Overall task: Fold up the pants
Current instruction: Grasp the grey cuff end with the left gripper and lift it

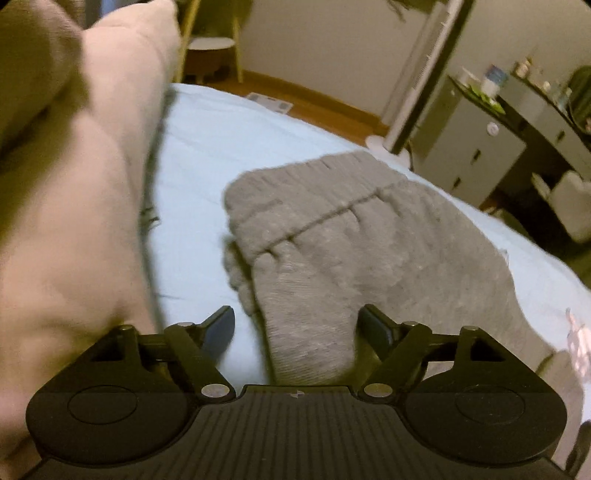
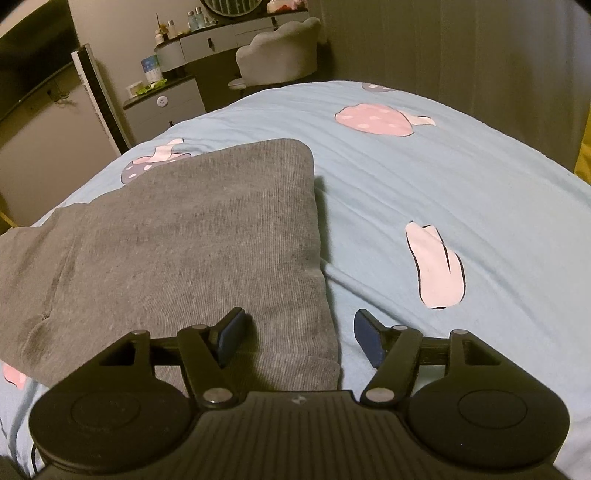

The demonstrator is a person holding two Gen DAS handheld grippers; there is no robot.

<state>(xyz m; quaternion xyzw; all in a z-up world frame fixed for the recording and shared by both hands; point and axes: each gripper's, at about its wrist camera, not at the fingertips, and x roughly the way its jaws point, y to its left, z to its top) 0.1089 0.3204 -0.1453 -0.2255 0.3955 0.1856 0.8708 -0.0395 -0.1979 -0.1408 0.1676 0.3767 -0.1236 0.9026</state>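
Grey knit pants (image 1: 351,236) lie folded on a light blue bedsheet (image 1: 199,155). In the left wrist view the gathered waistband end points away from me. My left gripper (image 1: 297,328) is open, its fingers astride the near edge of the pants, with fabric between them but not clamped. In the right wrist view the pants (image 2: 192,240) show a smooth folded end with a square corner. My right gripper (image 2: 299,338) is open over the pants' right edge. Its left finger is above the fabric and its right finger is above the sheet (image 2: 443,177).
A pale pink pillow (image 1: 74,206) fills the left of the left wrist view, close to that gripper. The sheet has pink mushroom prints (image 2: 373,119). Beyond the bed stand a grey cabinet (image 2: 166,107), a dressing table with bottles (image 2: 221,33) and a padded chair (image 2: 280,55).
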